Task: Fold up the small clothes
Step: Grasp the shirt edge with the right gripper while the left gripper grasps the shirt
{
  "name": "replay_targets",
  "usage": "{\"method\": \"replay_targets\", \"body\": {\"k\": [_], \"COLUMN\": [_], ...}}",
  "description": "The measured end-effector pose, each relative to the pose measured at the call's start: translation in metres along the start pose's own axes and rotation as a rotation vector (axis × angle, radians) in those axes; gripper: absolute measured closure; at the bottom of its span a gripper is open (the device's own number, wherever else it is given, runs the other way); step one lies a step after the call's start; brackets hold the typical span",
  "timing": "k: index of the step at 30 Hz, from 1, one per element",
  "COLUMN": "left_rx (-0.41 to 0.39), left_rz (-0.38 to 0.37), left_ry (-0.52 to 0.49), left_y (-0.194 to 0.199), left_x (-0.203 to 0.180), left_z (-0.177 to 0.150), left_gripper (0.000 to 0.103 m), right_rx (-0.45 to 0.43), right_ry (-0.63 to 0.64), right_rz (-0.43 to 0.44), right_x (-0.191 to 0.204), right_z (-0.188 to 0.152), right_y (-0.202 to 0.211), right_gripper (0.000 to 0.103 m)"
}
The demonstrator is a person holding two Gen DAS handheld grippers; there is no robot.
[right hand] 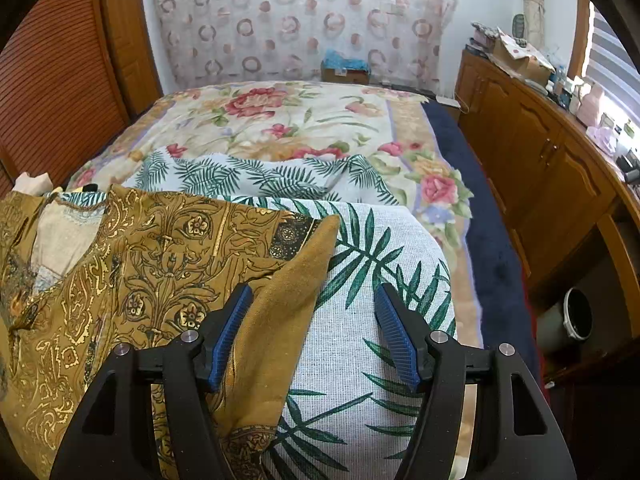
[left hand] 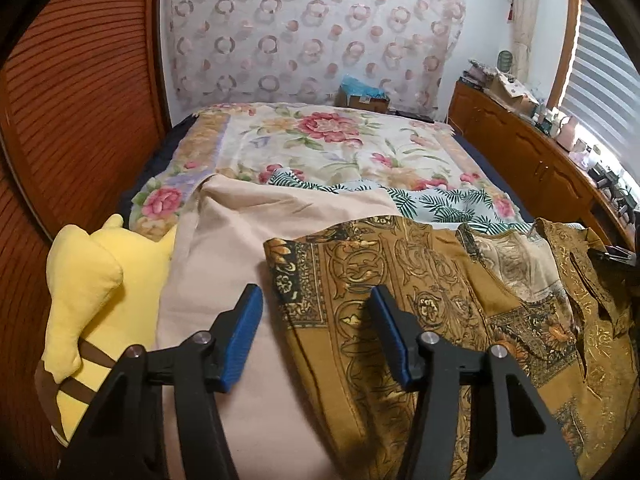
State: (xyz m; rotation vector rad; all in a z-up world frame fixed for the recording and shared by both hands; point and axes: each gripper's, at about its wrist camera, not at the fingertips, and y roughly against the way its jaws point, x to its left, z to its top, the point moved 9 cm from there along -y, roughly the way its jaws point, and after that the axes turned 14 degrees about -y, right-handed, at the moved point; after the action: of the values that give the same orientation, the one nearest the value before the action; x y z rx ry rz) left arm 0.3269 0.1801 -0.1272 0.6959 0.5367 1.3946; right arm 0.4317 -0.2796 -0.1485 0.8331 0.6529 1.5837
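A mustard-gold patterned top (left hand: 420,280) lies spread on the bed, over a beige cloth (left hand: 248,232) and a white cloth with green palm leaves (right hand: 360,280). My left gripper (left hand: 316,300) is open and empty, its jaws astride the top's left sleeve edge. My right gripper (right hand: 314,296) is open and empty, its jaws astride the top's right sleeve (right hand: 288,272), with the plain mustard underside showing. The top also fills the left of the right wrist view (right hand: 132,264). The other gripper shows at the far right edge of the left wrist view, too small to read.
A yellow plush toy (left hand: 84,292) lies at the left bed edge. A floral blanket (left hand: 320,140) covers the far bed. Wooden cabinets (right hand: 540,168) with clutter on top run along the right. A grey bin (right hand: 572,316) stands on the floor. A slatted wooden door (left hand: 72,92) is left.
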Motion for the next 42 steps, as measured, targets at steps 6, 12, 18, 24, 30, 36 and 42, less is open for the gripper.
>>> {"method": "replay_targets", "body": {"k": [6,12,18,24,30,36,42], "left_rx": [0.011,-0.001,0.006,-0.072,-0.209,-0.29,-0.321], "left_rz": [-0.022,-0.072,-0.099,-0.144,-0.149,-0.163,-0.155], "left_ry": [0.021,0.046,0.046,0.017,-0.026,-0.054,-0.06], "left_y": [-0.001,-0.004,-0.008,0.023,0.09,0.145,0.191], "left_x": [0.003,0.006,0.012,-0.008,-0.033,-0.056,-0.07], "left_z": [-0.004,-0.002,0.004,0.018,0.03,0.014,-0.034], "left_gripper": [0.057,0.057,0.077,0.102,0.102,0.103,0.103], "right_rx": [0.0,0.0,0.048,0.017,-0.104,-0.21,-0.253], "right_ry": [0.001,0.005,0.058,0.129,0.101,0.086,0.093], "right_rz": [-0.001,-0.003,0.037,0.016,0.105,0.185,0.213], "right_x": [0.0,0.001,0.012,0.035,0.052,0.065,0.058], "right_z": [0.0,0.0,0.001,0.004,0.011,0.003,-0.034], "right_y": [0.0,0.0,0.0,0.015,0.072,0.137,0.194], "right_gripper": [0.038,0.038,0.078,0.099,0.101,0.102,0.102]}}
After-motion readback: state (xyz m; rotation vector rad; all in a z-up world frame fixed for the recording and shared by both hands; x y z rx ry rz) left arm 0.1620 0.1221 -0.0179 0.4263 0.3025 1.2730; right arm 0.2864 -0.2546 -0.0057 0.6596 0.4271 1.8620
